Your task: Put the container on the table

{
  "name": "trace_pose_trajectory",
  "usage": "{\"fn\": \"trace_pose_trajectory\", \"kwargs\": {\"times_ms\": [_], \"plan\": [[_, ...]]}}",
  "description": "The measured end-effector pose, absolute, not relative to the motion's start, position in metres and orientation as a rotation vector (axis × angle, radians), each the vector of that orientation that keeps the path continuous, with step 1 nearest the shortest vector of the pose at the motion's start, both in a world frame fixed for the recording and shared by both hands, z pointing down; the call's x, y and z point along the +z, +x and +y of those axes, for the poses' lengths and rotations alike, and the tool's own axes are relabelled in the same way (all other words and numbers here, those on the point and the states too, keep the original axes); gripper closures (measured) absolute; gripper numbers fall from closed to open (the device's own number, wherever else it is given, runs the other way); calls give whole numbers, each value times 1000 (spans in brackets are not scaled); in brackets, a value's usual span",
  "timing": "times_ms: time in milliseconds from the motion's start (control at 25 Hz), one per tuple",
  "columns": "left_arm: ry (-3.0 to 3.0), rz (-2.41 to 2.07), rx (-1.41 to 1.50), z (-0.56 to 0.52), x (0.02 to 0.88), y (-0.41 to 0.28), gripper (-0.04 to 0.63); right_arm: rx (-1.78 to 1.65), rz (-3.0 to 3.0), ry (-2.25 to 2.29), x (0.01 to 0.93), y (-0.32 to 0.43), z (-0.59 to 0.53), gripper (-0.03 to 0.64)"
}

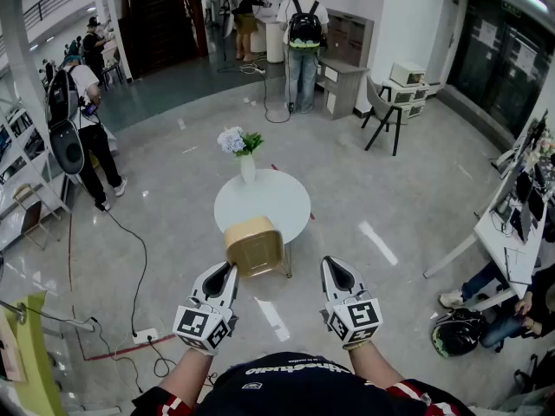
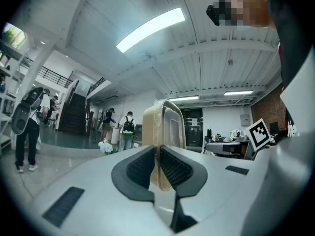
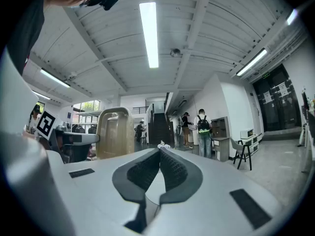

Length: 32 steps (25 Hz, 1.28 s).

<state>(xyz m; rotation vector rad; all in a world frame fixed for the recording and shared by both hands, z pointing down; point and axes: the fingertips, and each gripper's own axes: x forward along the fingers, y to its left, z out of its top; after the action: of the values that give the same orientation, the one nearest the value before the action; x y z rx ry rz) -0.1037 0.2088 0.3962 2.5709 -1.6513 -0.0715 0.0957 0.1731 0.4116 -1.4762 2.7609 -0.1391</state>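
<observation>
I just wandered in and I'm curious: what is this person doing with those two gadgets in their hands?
A person holds a pincer tool in each hand. The left tool is clamped on the rim of a tan container, held in the air at the near edge of the round white table and not yet set down. The right tool is shut and empty. A vase of flowers stands on the table.

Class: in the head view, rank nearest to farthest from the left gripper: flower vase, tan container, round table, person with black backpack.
1. Tan container, clamped in the left gripper.
2. Round table, beyond.
3. Flower vase, table's far edge.
4. Person with black backpack, far back.
</observation>
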Motion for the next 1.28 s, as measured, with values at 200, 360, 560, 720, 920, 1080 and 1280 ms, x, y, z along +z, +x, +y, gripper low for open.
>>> {"fn": "trace_pose_trajectory", "kwargs": {"times_ms": [200, 360, 560, 720, 920, 1080, 1280], "plan": [[2574, -1641, -67, 207, 401, -99, 546, -142, 2772, -1471, 417, 96, 171, 611], [2569, -1635, -66, 205, 403, -96, 546, -142, 2778, -1477, 419, 100, 171, 611], [2560, -1632, -67, 203, 405, -92, 546, -140, 2765, -1495, 419, 106, 169, 611], [2552, -1630, -62, 202, 407, -86, 546, -118, 2760, -1519, 421, 112, 168, 609], [2539, -1643, -64, 199, 408, -76, 546, -135, 2767, -1498, 424, 123, 165, 609], [2532, -1654, -61, 196, 409, -66, 546, -151, 2785, -1465, 427, 130, 160, 607], [2510, -1679, -67, 196, 409, -54, 546, -165, 2791, -1423, 429, 143, 157, 607]]}}
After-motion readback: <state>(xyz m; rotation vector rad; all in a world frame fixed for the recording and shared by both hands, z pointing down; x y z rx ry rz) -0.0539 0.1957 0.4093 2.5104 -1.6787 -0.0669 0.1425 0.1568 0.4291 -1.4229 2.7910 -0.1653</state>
